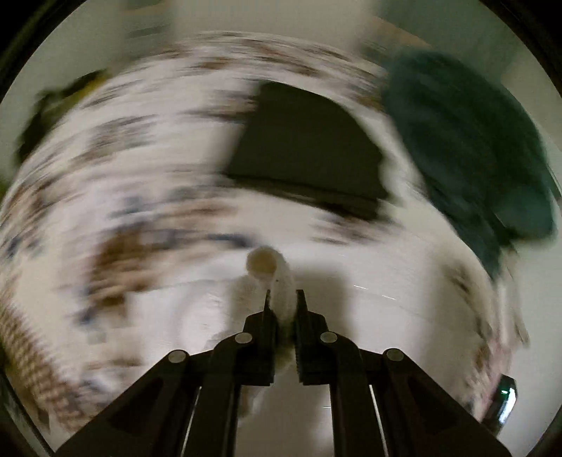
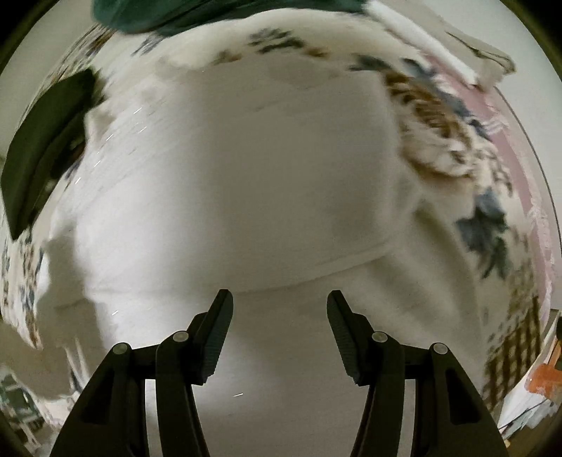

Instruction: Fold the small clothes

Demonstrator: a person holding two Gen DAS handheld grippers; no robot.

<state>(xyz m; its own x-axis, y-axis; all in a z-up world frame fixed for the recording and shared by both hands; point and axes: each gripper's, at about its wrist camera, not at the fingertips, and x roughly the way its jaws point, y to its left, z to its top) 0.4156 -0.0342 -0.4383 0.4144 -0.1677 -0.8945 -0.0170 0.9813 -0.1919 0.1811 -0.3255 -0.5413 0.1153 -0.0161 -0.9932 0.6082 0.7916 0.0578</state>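
My left gripper [image 1: 283,293] is shut on a rolled edge of a white garment [image 1: 277,277], which it holds above a patterned bedspread [image 1: 105,175]; the view is blurred by motion. The same white garment [image 2: 246,193] lies spread flat in the right wrist view, filling the middle, with a hem line just ahead of the fingers. My right gripper [image 2: 280,298] is open and empty, hovering just above the near part of the garment.
A folded black cloth [image 1: 305,144] lies on the bedspread beyond the left gripper and shows at the left in the right wrist view [image 2: 42,147]. A dark green garment [image 1: 467,140] lies at the right, and at the top of the right wrist view [image 2: 196,14].
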